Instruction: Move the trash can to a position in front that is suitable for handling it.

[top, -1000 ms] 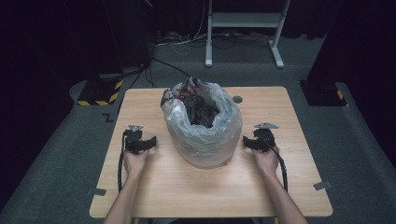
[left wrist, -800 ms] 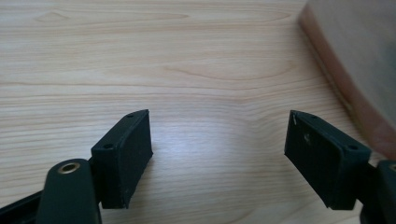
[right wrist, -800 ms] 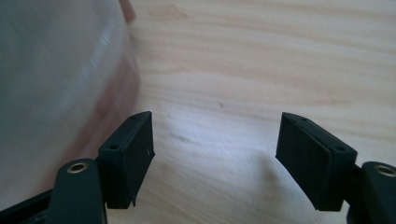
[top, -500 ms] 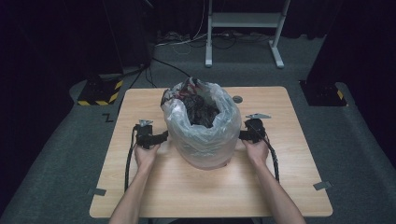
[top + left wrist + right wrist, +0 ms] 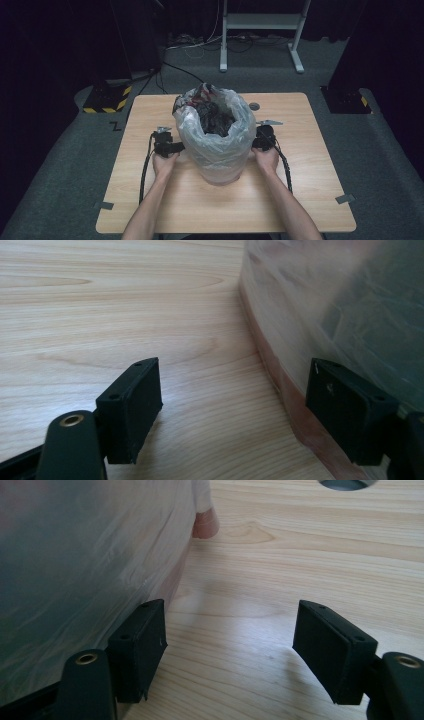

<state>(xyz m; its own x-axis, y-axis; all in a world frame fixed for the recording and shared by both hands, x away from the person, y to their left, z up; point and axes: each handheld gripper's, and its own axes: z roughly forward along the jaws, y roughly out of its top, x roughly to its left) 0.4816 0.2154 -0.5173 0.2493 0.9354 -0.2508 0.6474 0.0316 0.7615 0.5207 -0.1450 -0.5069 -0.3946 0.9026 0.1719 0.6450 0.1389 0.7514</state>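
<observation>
Clear crinkled plastic bag, stuffed with dark items, upright mid-table on light wooden tabletop.
Left gripper jaws spread, one jaw against bag's left side; right gripper jaws spread, touching bag's right side.

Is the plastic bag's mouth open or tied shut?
Open. In the high view the plastic bag stands upright on the table, its rim spread wide, with dark contents visible inside from above. What they are, cannot tell.
</observation>
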